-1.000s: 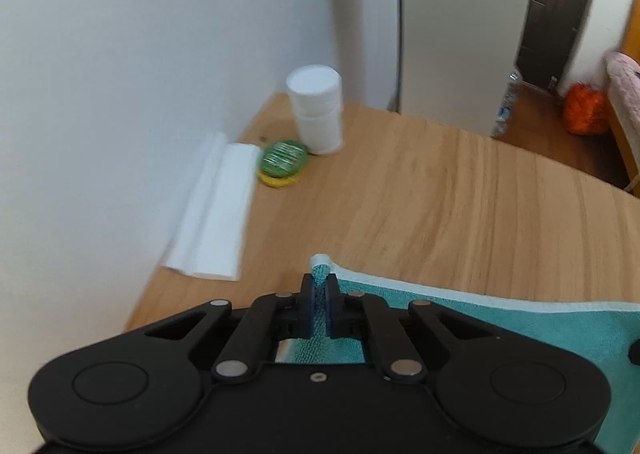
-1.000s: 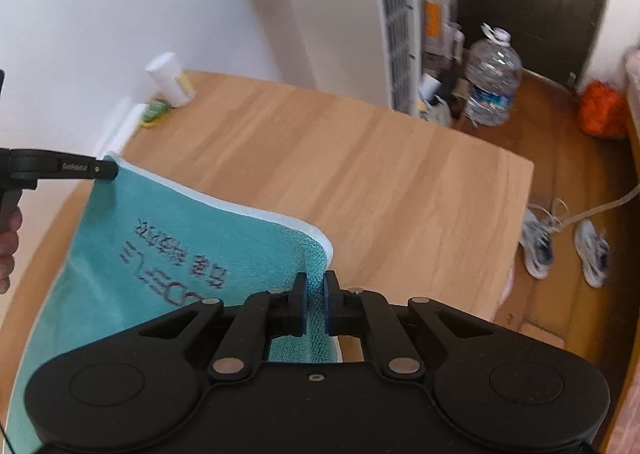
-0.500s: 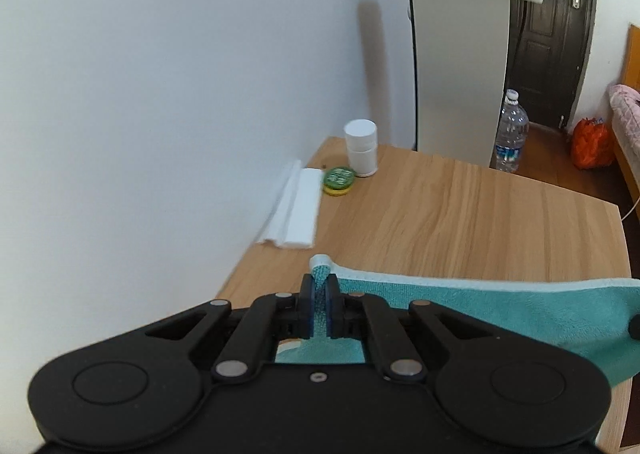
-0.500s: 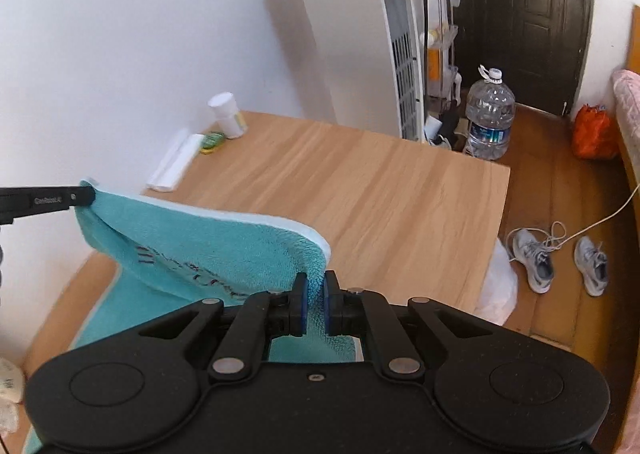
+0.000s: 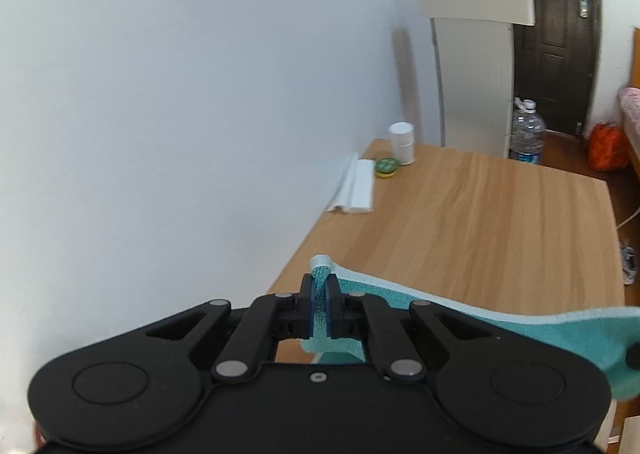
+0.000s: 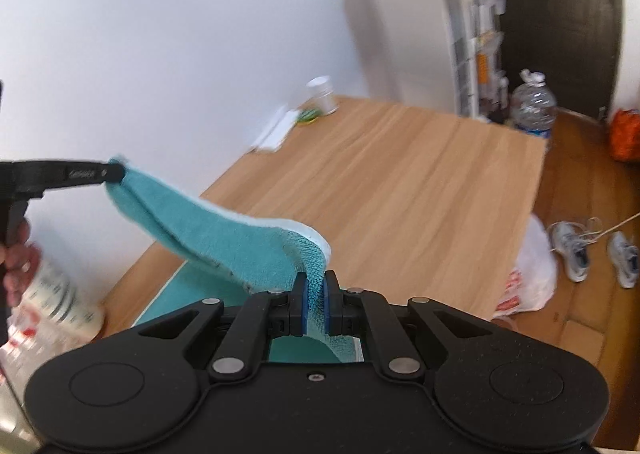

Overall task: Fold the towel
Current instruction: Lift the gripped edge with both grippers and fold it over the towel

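A teal towel [image 6: 224,238] with a white hem hangs lifted above the wooden table [image 6: 400,181], stretched between both grippers. My right gripper [image 6: 314,286] is shut on its right corner. In the right wrist view the left gripper [image 6: 114,173] pinches the other corner at far left, held by a hand [image 6: 16,254]. In the left wrist view my left gripper [image 5: 319,286] is shut on the towel [image 5: 520,330] corner, whose white hem pokes up between the pads; the cloth trails off to the right. The towel's lower part lies on the table below, mostly hidden.
At the table's far corner by the wall stand a white jar [image 5: 402,142], a green-lidded tin [image 5: 387,166] and folded white paper [image 5: 356,187]. A white cabinet [image 5: 476,73], water bottle [image 6: 534,105], shoes [image 6: 576,250] and a plastic bag [image 6: 528,274] lie beyond the table's right edge.
Both grippers have risen and pulled back with the towel corners; the table looks farther away and the towel's upper edge now hangs higher above it.
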